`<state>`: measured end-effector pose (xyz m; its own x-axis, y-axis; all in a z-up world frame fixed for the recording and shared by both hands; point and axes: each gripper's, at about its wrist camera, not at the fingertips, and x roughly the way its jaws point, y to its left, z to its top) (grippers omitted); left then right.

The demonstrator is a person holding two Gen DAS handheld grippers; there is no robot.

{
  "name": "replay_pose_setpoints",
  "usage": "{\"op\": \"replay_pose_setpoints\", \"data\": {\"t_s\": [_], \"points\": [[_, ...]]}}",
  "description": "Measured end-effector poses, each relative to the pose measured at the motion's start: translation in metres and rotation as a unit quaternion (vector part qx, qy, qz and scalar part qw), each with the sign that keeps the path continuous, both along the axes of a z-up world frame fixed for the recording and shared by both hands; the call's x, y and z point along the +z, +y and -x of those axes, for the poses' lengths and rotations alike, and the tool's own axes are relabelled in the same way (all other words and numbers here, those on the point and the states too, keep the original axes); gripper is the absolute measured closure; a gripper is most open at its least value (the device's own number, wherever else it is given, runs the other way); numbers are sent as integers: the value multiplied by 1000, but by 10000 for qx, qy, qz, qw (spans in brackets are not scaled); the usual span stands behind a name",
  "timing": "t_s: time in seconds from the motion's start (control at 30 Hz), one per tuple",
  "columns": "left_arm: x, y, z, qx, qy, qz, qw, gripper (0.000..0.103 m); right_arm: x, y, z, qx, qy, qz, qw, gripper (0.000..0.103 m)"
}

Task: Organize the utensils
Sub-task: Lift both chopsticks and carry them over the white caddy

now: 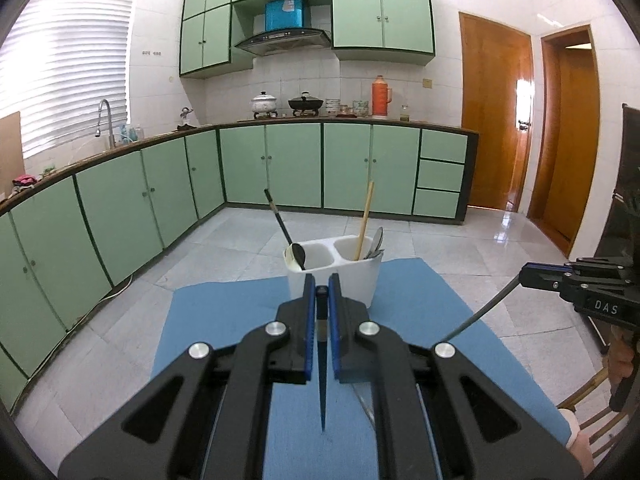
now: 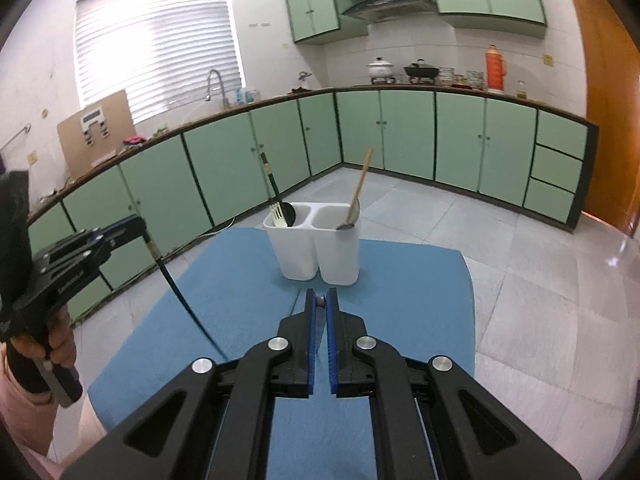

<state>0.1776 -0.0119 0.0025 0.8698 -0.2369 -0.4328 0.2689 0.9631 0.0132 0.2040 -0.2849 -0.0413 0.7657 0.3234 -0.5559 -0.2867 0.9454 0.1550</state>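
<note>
Utensils are clamped in both tools: left tool (image 1: 321, 295) a dark chopstick (image 2: 180, 292), right tool (image 2: 320, 307) a metal utensil (image 1: 486, 312).

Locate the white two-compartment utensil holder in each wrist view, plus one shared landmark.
Left wrist: the utensil holder stands at centre frame, just beyond the left gripper, on the far part of the blue mat.
Right wrist: the holder stands centre, slightly above the middle, ahead of the right gripper.
Shared landmark: the orange thermos on the back counter.
</note>
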Motion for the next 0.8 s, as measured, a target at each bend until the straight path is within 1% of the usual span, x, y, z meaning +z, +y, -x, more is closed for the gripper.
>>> {"op": "replay_pose_setpoints", "data": {"t_s": [0.13,0.3,0.4,0.63,0.8], "points": [[6,3,-10,-75,69,96,9999,98,12,3,-8,154,-28,83,9998,98],[9,8,-14,-66,-9,115,9999,98,21,6,-13,237,-108,149,9995,98],[17,11,-20,-54,-49,245,9997,98,28,6,-19,261,-164,112,9995,98],[34,8,-33,-45,-229,317,9992,98,46,15,-31,382,-314,132,9987,98],[50,6,-49,-49,-356,422,9985,98,70,21,-46,466,-548,126,9973,98]]}}
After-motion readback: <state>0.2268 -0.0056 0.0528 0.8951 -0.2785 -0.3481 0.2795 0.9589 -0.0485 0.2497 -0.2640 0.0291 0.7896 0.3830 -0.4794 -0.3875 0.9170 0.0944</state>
